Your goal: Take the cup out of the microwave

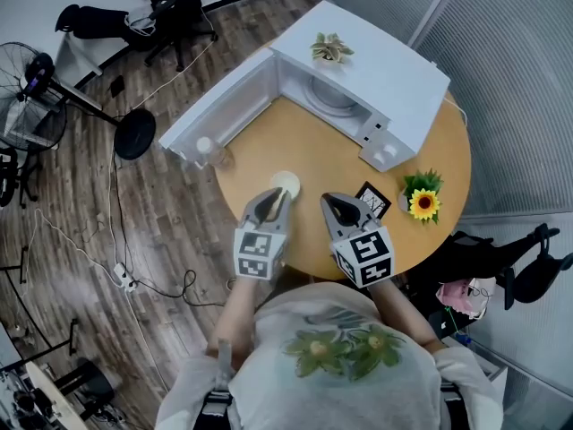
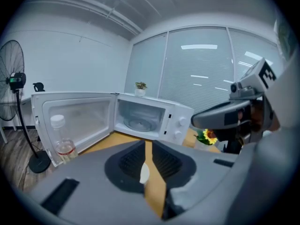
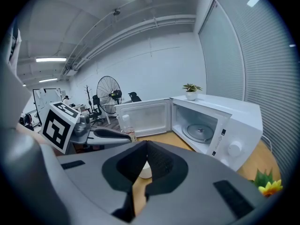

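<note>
My left tongs [image 1: 272, 202] hang above the bench [image 1: 300, 141], on the side away from the microwave [image 1: 394, 70]. They are spread only a crack: a thin strip of bench shows between the pads and nothing is pinched. My right tongs [image 1: 339, 206] sit beside them, equally far from the microwave. Their tips are pressed together and they hold nothing.

The white cup [image 1: 286, 184] stands upright on the bench, outside the microwave and well in front of its open mouth. It is just past the tips of my left tongs and not touching them.

A small black-and-white marker card [image 1: 372, 200] lies off the microwave's knob corner, with a potted sunflower [image 1: 423, 202] just beside it. A clear plastic bottle [image 1: 213, 153] with a white cap stands by the outer end of the microwave's door [image 1: 215, 106], which is swung fully open.

Inside the microwave only the glass turntable [image 1: 333, 92] shows. A little potted plant [image 1: 331, 49] sits on the microwave's top. On the floor beyond the door side stands a pedestal fan [image 1: 31, 97].
</note>
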`<act>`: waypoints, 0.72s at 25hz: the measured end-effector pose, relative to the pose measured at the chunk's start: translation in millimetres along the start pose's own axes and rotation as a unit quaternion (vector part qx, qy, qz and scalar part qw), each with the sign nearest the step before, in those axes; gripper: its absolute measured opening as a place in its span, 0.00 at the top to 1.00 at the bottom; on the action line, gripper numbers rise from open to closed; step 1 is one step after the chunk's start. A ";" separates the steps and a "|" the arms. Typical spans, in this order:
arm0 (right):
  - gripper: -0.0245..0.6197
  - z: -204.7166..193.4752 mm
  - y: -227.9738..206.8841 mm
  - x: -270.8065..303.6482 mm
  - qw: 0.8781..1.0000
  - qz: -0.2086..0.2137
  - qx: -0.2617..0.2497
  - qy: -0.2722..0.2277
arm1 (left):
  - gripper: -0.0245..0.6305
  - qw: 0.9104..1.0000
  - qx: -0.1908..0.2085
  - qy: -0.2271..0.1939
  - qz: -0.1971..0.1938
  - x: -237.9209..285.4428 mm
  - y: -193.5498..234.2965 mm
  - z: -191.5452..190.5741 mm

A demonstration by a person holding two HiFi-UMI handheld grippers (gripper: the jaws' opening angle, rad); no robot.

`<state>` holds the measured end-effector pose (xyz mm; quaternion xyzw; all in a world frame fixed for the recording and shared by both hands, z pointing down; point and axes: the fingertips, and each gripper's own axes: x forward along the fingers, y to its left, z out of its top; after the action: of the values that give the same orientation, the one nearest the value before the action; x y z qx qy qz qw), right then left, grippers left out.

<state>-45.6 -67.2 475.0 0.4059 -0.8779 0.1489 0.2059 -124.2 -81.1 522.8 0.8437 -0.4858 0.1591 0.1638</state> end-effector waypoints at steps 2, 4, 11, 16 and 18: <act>0.94 0.8 -0.4 -0.2 1.000 -0.002 -0.002 0.000 | 0.91 1.000 -0.002 -0.004 -0.011 0.2 -6.8 10.4; 0.94 2.5 -0.6 -1.1 1.000 -0.003 -0.004 -0.002 | 0.95 1.000 0.004 -0.015 -0.014 -1.1 -12.4 24.9; 0.94 8.9 -5.4 -6.0 1.000 -0.007 -0.005 -0.004 | 0.96 0.998 0.019 -0.039 -0.039 -2.4 -35.1 51.0; 0.94 12.1 -10.4 -9.6 1.000 -0.012 -0.004 -0.006 | 0.96 0.998 0.003 -0.041 -0.051 0.7 -45.0 61.5; 0.94 11.6 -11.7 -11.1 1.000 -0.014 -0.002 -0.007 | 0.96 0.998 -0.002 -0.044 -0.055 1.2 -48.2 64.6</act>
<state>-32.8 -72.3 460.7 0.4184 -0.8739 0.1413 0.2031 -74.5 -87.0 459.5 0.8751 -0.4454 0.1117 0.1524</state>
